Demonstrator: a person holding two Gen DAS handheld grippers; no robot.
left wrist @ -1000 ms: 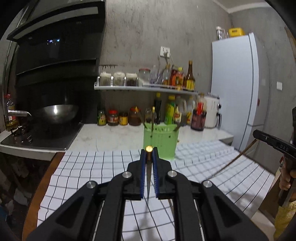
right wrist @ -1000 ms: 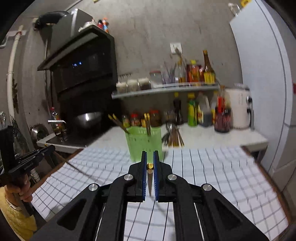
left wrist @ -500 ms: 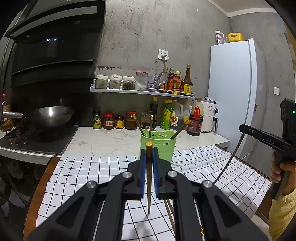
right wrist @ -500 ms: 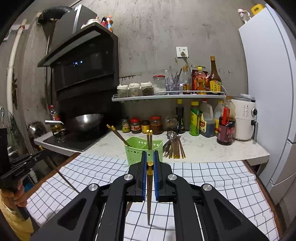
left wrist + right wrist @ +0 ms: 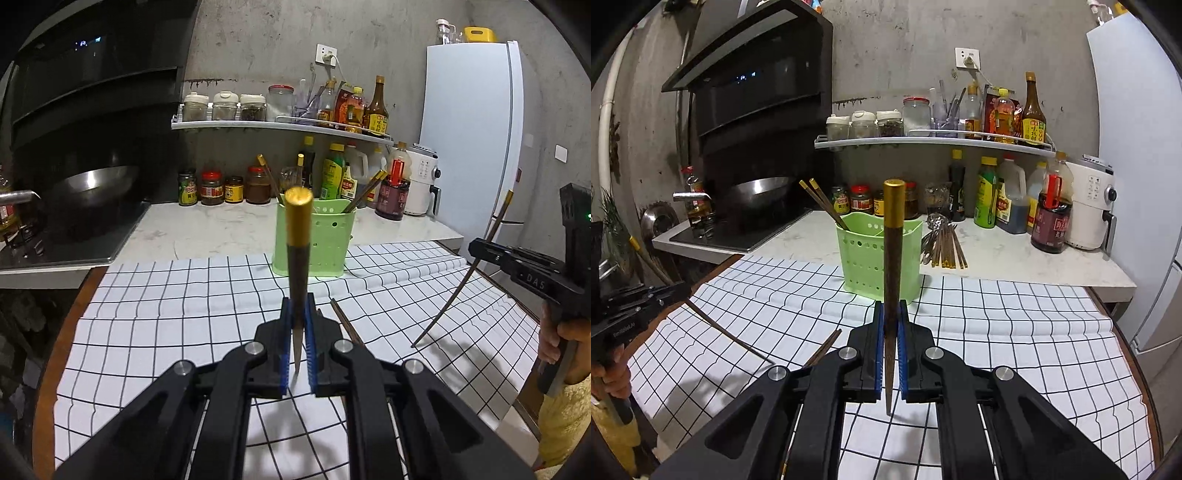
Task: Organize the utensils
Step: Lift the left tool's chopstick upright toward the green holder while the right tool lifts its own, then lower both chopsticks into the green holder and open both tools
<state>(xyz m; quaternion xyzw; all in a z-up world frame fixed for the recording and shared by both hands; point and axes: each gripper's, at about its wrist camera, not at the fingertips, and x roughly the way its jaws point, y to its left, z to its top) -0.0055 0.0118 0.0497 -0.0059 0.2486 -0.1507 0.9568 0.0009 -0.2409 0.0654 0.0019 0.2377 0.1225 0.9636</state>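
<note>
Two grippers are each pinching one dark wooden chopstick with a round brass-coloured cap — the left gripper [image 5: 298, 325] is clamping its chopstick [image 5: 298, 254] between ribbed blue pads, and the right gripper [image 5: 891, 328] is gripping its own chopstick [image 5: 893, 266] the same way. Both sticks are standing nearly upright, tapering to points over the wrinkled white grid cloth [image 5: 166, 317]. Ahead, a perforated pale-green plastic holder [image 5: 877, 258] is sitting at the cloth's far edge, already holding chopsticks. More utensils [image 5: 942, 243] are lying bundled on the marble counter just beside it.
</note>
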